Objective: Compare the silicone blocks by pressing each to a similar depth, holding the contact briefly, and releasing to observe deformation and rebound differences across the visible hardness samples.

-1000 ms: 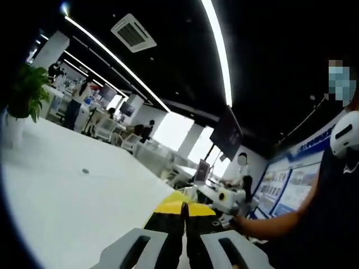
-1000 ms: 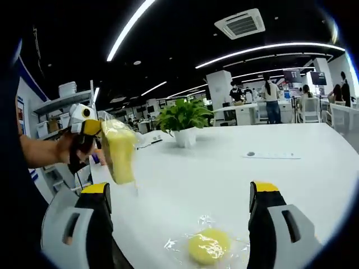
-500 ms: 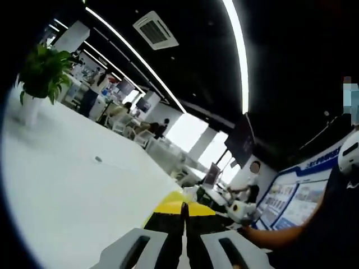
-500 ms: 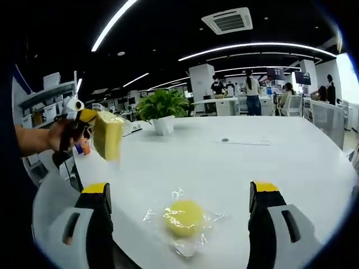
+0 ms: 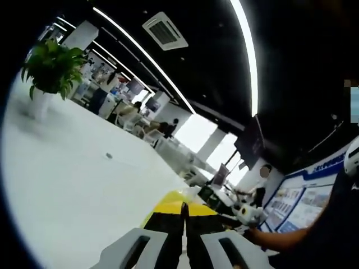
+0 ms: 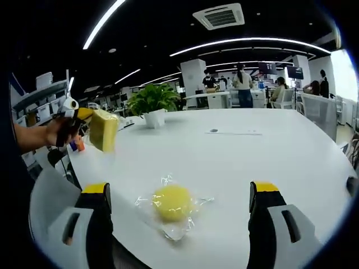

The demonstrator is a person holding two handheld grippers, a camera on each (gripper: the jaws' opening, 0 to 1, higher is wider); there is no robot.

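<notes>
On the white table point(image 6: 269, 157) lies a round yellow silicone block point(image 6: 173, 203) in clear plastic wrap. My right gripper point(image 6: 179, 188) hovers over it, open, with the block low between its wide-apart jaws and touching neither. At the left, a hand holds my left gripper point(image 6: 78, 116), shut on a squarish yellow block in a plastic bag point(image 6: 104, 130) that hangs above the table's edge. In the left gripper view the yellow-tipped jaws of my left gripper point(image 5: 183, 208) are pressed together. The right gripper point(image 5: 247, 213) and a forearm point(image 5: 280, 238) appear at the right there.
A potted plant point(image 6: 150, 102) point(image 5: 49, 68) stands at the table's far side. A small flat plate point(image 6: 232, 132) lies further back on the tabletop. Shelves point(image 6: 39, 101) stand at the left, and desks, chairs and people are behind. The table's edge runs near the right point(image 6: 345, 168).
Both views have swung with the hands. In the right gripper view the round block now sits higher between the jaws. The left gripper with its block looks smaller and farther off.
</notes>
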